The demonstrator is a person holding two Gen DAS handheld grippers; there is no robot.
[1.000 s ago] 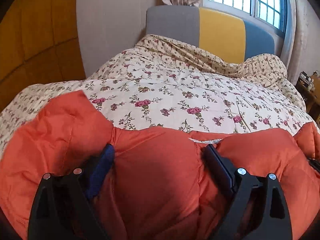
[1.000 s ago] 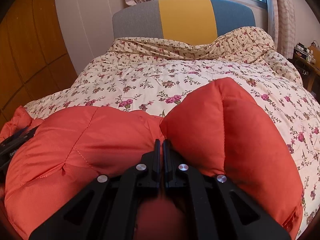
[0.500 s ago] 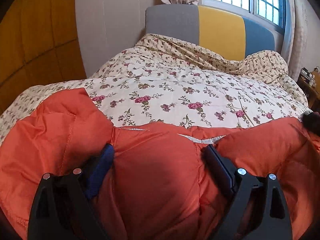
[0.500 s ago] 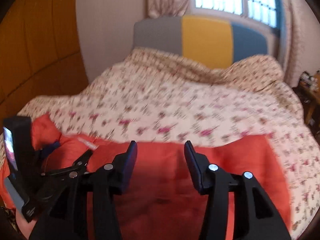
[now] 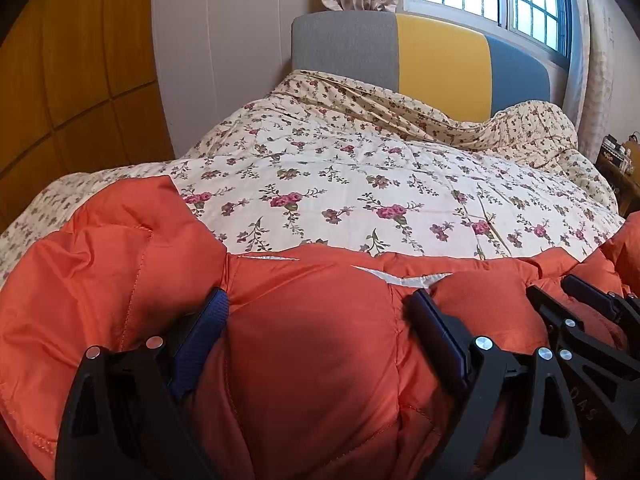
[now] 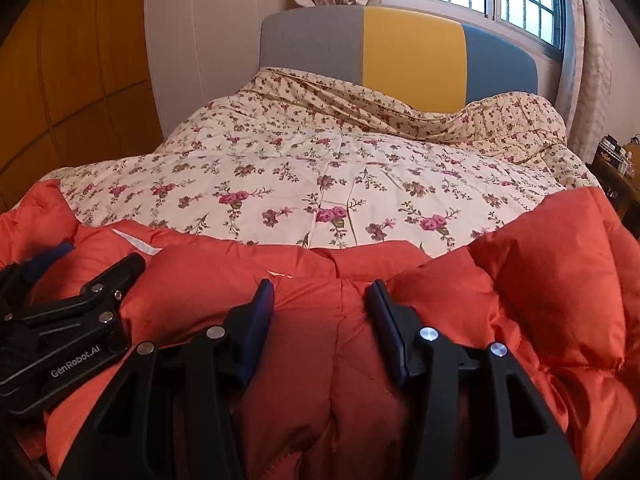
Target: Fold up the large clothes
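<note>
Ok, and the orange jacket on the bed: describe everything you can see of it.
The orange jacket is puffy, quilted in stitched panels, of smooth, slightly shiny fabric, with white lining showing at its far edge. It lies bunched on the floral quilt. Both the left gripper and the right gripper are open, fingers pressed into its padding.

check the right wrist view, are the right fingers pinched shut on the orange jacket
No, the right gripper has its fingers spread apart, with the orange jacket bulging up between them.
</note>
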